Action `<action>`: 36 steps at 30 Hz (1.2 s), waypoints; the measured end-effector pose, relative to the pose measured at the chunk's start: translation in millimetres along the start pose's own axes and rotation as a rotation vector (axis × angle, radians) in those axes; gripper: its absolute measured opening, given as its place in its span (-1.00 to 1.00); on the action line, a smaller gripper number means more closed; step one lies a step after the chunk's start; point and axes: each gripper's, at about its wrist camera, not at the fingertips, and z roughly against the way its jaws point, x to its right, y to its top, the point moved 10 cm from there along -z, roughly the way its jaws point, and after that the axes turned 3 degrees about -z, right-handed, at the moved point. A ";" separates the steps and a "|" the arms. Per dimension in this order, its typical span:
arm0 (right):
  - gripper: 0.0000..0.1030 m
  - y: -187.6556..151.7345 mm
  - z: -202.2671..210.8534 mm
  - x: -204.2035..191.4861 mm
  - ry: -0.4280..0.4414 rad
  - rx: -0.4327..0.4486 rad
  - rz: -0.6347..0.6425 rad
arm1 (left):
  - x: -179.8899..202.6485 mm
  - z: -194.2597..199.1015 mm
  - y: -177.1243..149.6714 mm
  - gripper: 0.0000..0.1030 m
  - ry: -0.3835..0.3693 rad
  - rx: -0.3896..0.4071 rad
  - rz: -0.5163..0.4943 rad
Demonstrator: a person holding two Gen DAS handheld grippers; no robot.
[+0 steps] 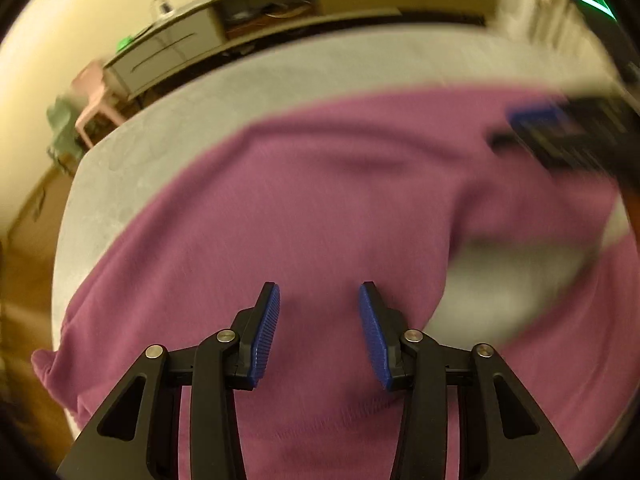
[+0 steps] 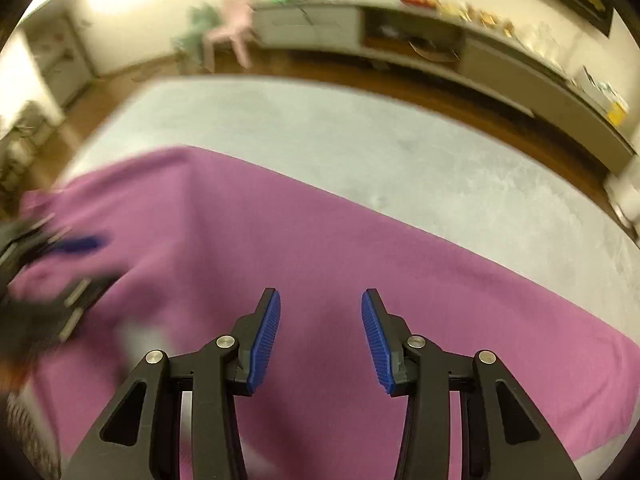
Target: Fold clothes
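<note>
**Both grippers parted above a purple garment on the grey surface**

1. Garment. A purple garment (image 1: 320,208) lies spread on a pale grey surface (image 1: 168,120). In the left wrist view it fills the centre and runs out to the 3 and 7 o'clock edges. A pale gap of the surface shows through at about 4 o'clock, between the body of the cloth and a strip of it that may be a sleeve; blur prevents a firm reading. In the right wrist view the cloth's far edge runs diagonally from 10 o'clock down to 4 o'clock, with bare surface beyond it.

2. Left gripper (image 1: 319,334). The blue pads (image 1: 265,336) stand apart with nothing between them. The gripper hangs over the cloth; contact with it cannot be confirmed.

3. Right gripper (image 2: 321,342). The pads are likewise spread, with only purple cloth visible through the gap. Nothing is clamped.

4. Cross views. Each gripper appears in the other's camera as a dark, motion-blurred shape: at 2 o'clock in the left view, at 9 o'clock in the right view.

5. Surroundings. A long low cabinet (image 2: 440,48) stands along the wall at 12 o'clock, and a pink chair (image 2: 230,28) stands at 11 o'clock.
</note>
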 end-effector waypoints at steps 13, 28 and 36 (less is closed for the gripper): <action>0.08 24.1 -30.8 26.6 -0.177 0.093 0.030 | -72.4 45.0 -38.6 -0.20 -0.066 0.085 0.059; 0.08 22.1 -107.9 -63.9 -0.251 0.056 0.298 | -284.7 42.8 -136.3 0.10 -0.056 0.109 0.813; 0.13 164.0 -105.8 -219.3 0.119 0.180 0.336 | -263.2 92.3 -161.3 0.04 -0.221 0.244 1.015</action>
